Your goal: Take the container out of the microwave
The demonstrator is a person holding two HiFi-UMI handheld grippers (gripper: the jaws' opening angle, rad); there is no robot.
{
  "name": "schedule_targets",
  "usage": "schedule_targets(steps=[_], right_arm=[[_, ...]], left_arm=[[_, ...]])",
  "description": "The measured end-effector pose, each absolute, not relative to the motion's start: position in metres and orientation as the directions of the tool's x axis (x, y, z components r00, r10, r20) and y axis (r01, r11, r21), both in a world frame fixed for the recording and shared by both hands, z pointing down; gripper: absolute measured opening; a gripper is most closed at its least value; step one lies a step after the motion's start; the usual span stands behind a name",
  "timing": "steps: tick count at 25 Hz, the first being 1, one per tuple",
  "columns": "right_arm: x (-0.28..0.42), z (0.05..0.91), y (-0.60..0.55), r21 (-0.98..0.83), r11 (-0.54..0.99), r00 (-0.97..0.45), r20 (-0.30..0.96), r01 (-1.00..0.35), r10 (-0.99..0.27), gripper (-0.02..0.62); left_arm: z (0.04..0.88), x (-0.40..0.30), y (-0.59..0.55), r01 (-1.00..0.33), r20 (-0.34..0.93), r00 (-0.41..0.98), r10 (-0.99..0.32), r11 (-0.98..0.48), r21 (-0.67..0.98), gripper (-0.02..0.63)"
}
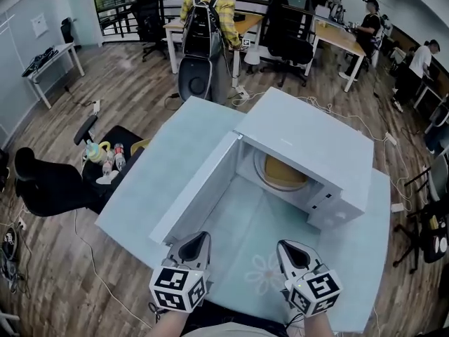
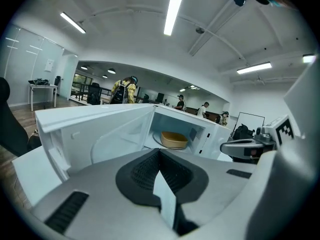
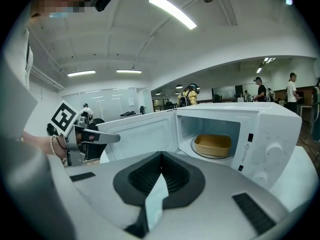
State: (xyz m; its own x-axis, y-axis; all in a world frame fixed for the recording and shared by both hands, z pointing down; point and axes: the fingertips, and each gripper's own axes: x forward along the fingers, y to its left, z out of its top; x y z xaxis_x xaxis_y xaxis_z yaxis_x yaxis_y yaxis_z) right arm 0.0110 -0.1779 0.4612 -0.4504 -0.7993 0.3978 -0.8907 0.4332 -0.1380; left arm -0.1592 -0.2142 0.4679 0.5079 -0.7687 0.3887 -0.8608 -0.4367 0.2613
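A white microwave (image 1: 309,142) stands on the pale blue table (image 1: 151,181) with its door (image 1: 200,188) swung wide open to the left. Inside, a tan rectangular container (image 1: 284,174) rests on the turntable. It also shows in the left gripper view (image 2: 174,140) and the right gripper view (image 3: 213,145). My left gripper (image 1: 196,243) and right gripper (image 1: 293,253) hover side by side over the table's near edge, well short of the cavity. Both are shut, with the pads meeting and nothing between them. Each view catches the other gripper beside it.
A black office chair (image 1: 66,181) with small bottles (image 1: 112,159) on a stool sits left of the table. A person with a backpack (image 1: 207,20) stands beyond the table by desks. Cables (image 1: 330,107) trail across the wooden floor.
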Motion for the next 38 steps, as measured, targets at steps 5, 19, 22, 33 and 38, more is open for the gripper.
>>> schedule_targets(steps=[5, 19, 22, 33, 38], right_arm=[[0.019, 0.471, -0.198, -0.137, 0.449, -0.463, 0.417, -0.883, -0.782, 0.011], [0.033, 0.500, -0.265, -0.071, 0.512, -0.490, 0.425, -0.856, -0.761, 0.011], [0.032, 0.506, -0.284, 0.018, 0.525, -0.461, 0.452, -0.851, -0.763, 0.012], [0.042, 0.536, -0.349, 0.254, 0.523, -0.346, 0.512, -0.814, -0.786, 0.100], [0.044, 0.553, -0.368, 0.413, 0.521, -0.265, 0.533, -0.747, -0.803, 0.100]], left_arm=[[0.480, -0.145, -0.200, -0.844, 0.435, 0.537, -0.723, -0.465, 0.267, 0.005], [0.517, -0.062, -0.187, -0.707, 0.472, 0.700, -0.536, -0.610, 0.357, 0.005], [0.521, -0.052, -0.185, -0.695, 0.479, 0.712, -0.514, -0.616, 0.372, 0.005], [0.543, -0.034, -0.181, -0.671, 0.486, 0.739, -0.467, -0.578, 0.464, 0.005], [0.559, -0.031, -0.189, -0.663, 0.501, 0.745, -0.441, -0.570, 0.485, 0.005]])
